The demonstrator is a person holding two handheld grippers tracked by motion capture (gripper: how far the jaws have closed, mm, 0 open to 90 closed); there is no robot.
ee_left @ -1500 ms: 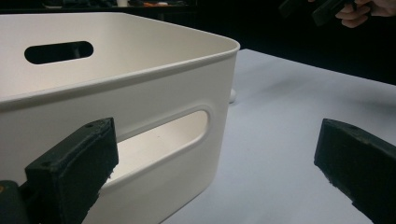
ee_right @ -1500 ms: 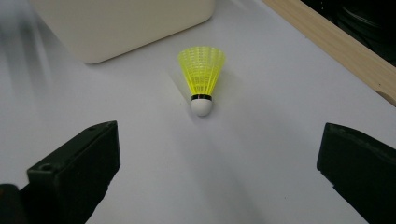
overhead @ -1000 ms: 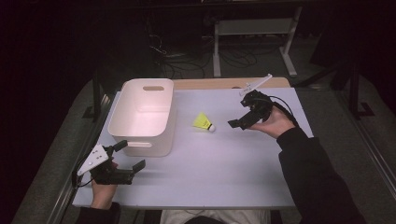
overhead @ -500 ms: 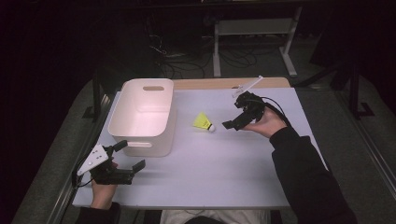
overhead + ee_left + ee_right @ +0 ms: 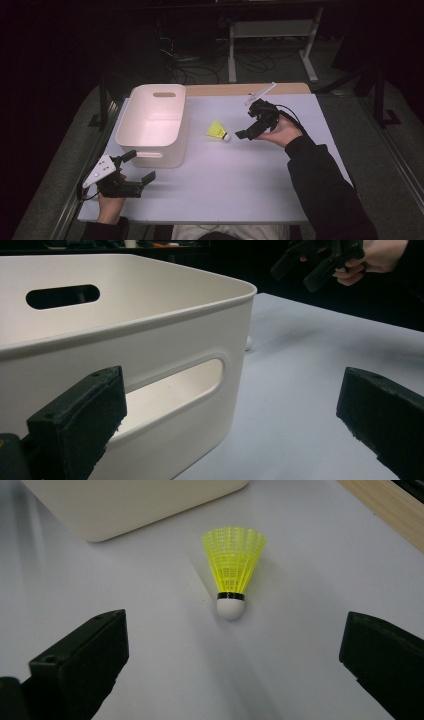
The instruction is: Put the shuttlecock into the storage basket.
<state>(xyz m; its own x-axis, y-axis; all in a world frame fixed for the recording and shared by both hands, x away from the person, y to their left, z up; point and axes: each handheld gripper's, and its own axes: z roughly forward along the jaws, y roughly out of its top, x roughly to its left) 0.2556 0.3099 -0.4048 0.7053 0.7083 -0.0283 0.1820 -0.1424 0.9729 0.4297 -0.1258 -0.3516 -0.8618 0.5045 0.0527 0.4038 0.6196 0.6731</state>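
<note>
yellow shuttlecock (image 5: 233,572) lies on the surface (image 5: 240,170); right tool (image 5: 248,131) spread, lining up to pinch it. next: lower, close. left tool (image 5: 141,176) spread, idle by the bin (image 5: 152,125).

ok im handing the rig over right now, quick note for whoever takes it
Right gripper: open, holding nothing, jaws aimed at the yellow shuttlecock, cork end toward it.
Left gripper: open, holding nothing, by the near end of the white bin.
Shuttlecock lies on its side on the table, just right of the bin, untouched. No contents are visible in the bin.
Done: approach lined up.
Left: probably close on the shuttlecock, lift it and drop it in the bin.
</note>
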